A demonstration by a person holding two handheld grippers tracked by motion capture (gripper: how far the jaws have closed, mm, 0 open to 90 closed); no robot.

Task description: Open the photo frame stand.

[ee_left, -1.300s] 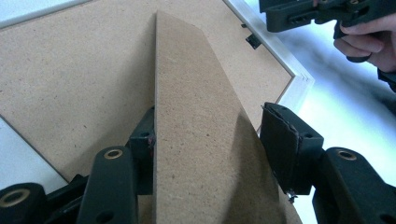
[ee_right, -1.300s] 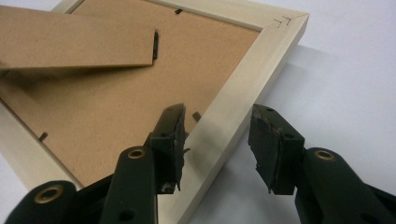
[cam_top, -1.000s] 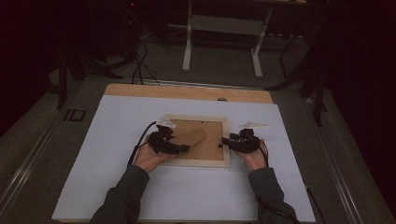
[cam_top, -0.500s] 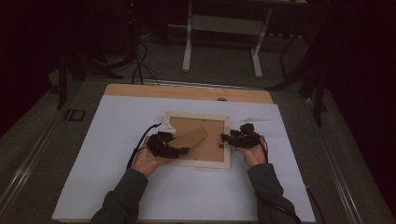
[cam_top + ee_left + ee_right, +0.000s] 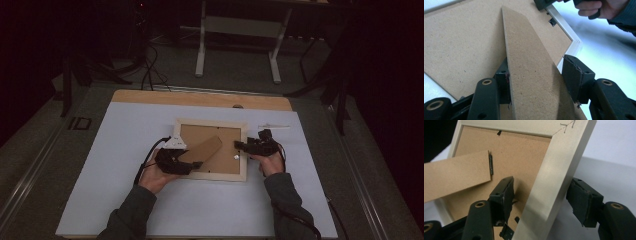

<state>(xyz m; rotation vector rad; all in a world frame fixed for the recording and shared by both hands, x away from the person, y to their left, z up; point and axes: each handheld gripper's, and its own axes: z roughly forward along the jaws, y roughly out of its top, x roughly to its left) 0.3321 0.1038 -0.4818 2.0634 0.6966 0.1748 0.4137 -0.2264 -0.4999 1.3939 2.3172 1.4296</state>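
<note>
On the white table (image 5: 115, 200) the picture frame (image 5: 210, 121) lies face-down, and your left gripper (image 5: 536, 85) has its jaws spread around the cardboard stand (image 5: 529, 75), one pad touching its edge, the other clear. Yank that stand sideways and I'd guess the hinge (image 5: 490, 165) tears. Your right gripper (image 5: 541, 200) straddles the frame's side rail without clamping, so the frame could skate. Both forearms come in low, hands cupped under the tools.

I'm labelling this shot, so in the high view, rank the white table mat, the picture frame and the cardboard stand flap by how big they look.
1. White table mat, by far the largest.
2. Picture frame, lying face down on it.
3. Cardboard stand flap, the smallest, on the frame's back.
</note>
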